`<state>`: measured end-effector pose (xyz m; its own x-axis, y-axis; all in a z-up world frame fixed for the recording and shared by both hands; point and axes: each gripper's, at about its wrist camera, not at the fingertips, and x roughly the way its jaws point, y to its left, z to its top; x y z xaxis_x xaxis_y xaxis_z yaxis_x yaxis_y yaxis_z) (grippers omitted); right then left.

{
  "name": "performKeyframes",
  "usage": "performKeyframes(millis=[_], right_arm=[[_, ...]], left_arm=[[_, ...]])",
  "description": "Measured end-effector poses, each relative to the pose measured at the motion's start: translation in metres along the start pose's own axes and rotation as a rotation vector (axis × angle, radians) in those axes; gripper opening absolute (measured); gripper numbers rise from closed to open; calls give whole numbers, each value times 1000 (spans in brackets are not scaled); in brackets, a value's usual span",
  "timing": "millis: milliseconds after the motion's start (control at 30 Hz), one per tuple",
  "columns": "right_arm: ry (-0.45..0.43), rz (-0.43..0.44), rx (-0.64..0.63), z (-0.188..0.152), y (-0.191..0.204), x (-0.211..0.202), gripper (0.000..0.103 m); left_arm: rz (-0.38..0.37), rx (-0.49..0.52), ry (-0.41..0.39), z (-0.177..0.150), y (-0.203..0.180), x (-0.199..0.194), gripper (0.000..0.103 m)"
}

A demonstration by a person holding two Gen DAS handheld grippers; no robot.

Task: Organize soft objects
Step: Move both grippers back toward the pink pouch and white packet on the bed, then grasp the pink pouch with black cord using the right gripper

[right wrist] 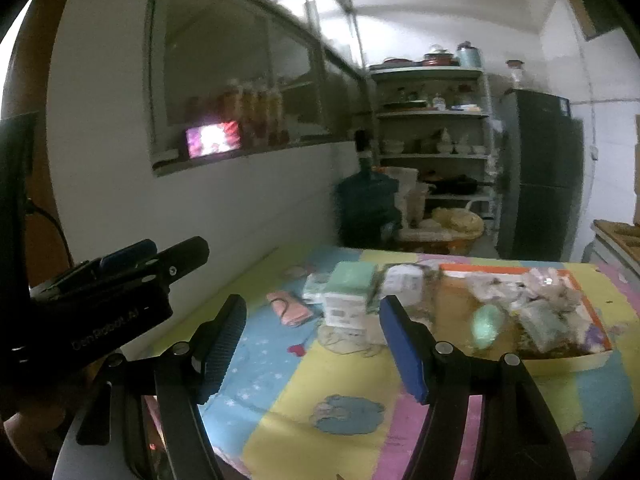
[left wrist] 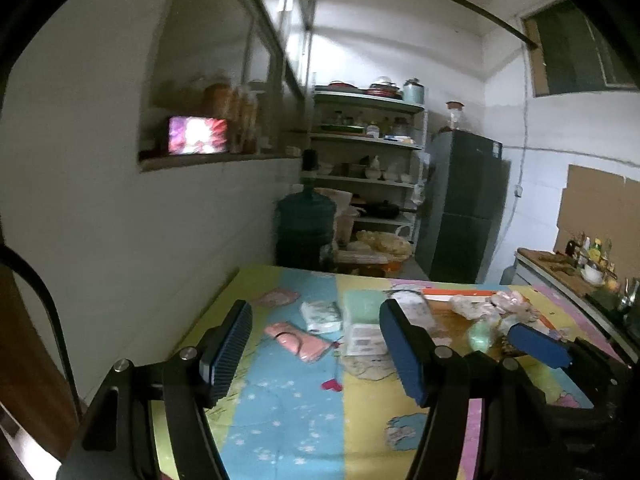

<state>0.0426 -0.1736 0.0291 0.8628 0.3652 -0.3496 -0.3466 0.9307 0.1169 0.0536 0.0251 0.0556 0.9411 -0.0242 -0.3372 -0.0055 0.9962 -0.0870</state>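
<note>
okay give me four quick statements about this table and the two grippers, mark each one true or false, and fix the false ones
1. The left gripper holds a pink pouch. False: it is open with nothing between its pads; the pink pouch lies on the striped cloth.
2. The right gripper is open and holds nothing. True.
3. The orange-rimmed tray has nothing in it. False: soft packets are piled in it.
4. A mint green box stands left of the tray. True.

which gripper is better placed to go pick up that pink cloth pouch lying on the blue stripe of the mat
Left, probably. The open left gripper has the flat pink cloth pouch almost between its fingers, while the open right gripper faces the white and green box nearer the orange-rimmed tray.
</note>
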Motion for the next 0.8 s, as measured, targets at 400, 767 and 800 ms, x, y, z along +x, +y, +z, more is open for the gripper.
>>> performKeyframes(millis=[400, 767, 800], right_arm=[[117, 67, -52, -22, 34, 72, 74], [253, 129, -90, -30, 42, 152, 74], [270, 136, -99, -29, 43, 162, 74]], left_arm=[[48, -92, 77, -32, 77, 37, 66], [4, -52, 108, -48, 98, 56, 66], [4, -57, 113, -50, 101, 59, 66]])
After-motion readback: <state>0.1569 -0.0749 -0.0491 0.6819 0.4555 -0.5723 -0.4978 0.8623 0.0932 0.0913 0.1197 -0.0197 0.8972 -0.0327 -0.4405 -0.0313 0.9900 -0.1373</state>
